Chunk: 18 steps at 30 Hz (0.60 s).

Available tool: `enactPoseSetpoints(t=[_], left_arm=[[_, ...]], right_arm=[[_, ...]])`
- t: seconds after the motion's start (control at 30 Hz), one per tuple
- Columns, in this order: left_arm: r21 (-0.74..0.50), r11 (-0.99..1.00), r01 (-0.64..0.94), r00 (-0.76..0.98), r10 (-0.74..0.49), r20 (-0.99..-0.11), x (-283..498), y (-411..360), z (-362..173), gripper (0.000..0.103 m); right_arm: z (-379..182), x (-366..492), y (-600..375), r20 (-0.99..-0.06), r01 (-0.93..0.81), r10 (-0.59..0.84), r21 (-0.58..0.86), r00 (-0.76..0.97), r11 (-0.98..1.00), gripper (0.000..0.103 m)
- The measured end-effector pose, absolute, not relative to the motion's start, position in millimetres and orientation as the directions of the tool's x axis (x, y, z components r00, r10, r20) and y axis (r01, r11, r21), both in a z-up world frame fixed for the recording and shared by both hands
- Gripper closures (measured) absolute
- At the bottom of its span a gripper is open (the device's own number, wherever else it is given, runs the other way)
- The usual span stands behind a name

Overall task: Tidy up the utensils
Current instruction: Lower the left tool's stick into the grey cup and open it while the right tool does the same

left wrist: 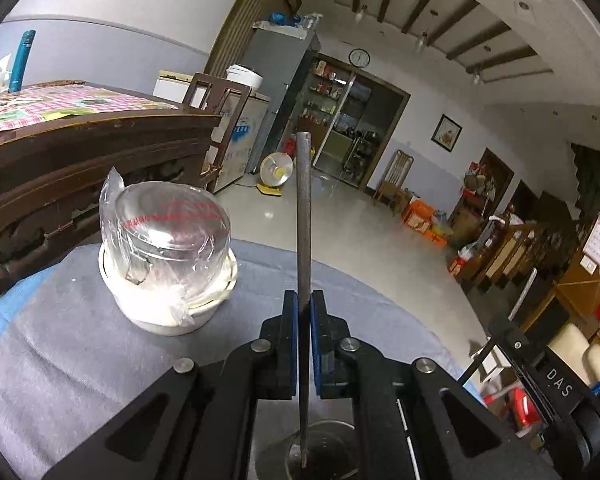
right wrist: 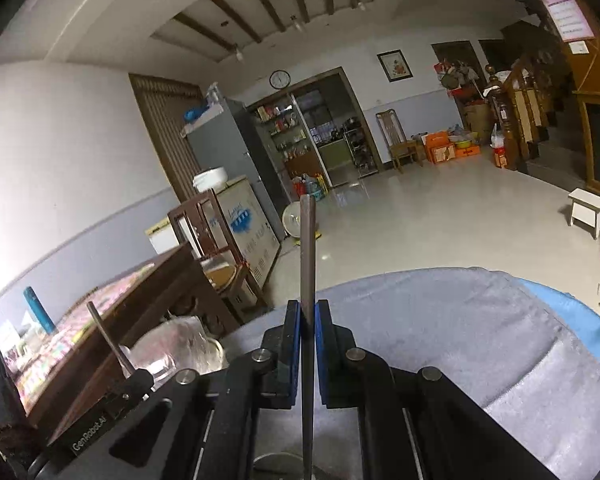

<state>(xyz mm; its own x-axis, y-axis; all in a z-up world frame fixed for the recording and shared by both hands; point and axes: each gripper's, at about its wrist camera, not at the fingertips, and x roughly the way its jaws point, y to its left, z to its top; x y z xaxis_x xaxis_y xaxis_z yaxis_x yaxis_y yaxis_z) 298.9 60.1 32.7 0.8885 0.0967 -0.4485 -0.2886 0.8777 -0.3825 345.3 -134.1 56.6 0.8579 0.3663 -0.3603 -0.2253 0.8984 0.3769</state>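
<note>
My left gripper (left wrist: 303, 300) is shut on a slim metal utensil (left wrist: 302, 208). Its flat handle sticks out forward past the blue pads, and a rounded metal end shows low down behind the jaws. My right gripper (right wrist: 308, 309) is likewise shut on a second metal utensil (right wrist: 308, 248), handle pointing forward. Both hover over a grey cloth (left wrist: 72, 360) (right wrist: 460, 320). The right gripper's body (left wrist: 540, 356) appears at the right edge of the left wrist view. The left gripper's body (right wrist: 112, 404) and its utensil (right wrist: 110, 338) appear at the lower left of the right wrist view.
A glass jar wrapped in clear plastic (left wrist: 168, 236) (right wrist: 180, 346) sits in a white bowl (left wrist: 168, 316) on the cloth's left part. A dark wooden table with a checked cover (left wrist: 80, 120) stands behind it. A blue tabletop edge (right wrist: 580, 320), open floor, a fan (left wrist: 276, 170) and a white stool (right wrist: 588, 208) lie beyond.
</note>
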Motion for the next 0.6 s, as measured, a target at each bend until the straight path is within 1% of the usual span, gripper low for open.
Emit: enactPoseSetpoints(t=[0.33, 0.6], left_arm=[[-0.345, 0.897, -0.277, 0.871, 0.083, -0.484, 304, 55, 15, 0.097], [-0.328, 0.907, -0.265, 0.854, 0.063, -0.516, 303, 52, 4, 0.097]], right_arm=[[33, 346, -123, -0.403, -0.248, 0.374, 0.331, 0.835, 0.911, 0.095], [19, 342, -121, -0.430, -0.262, 0.390, 0.328, 0.814, 0.908, 0.095]])
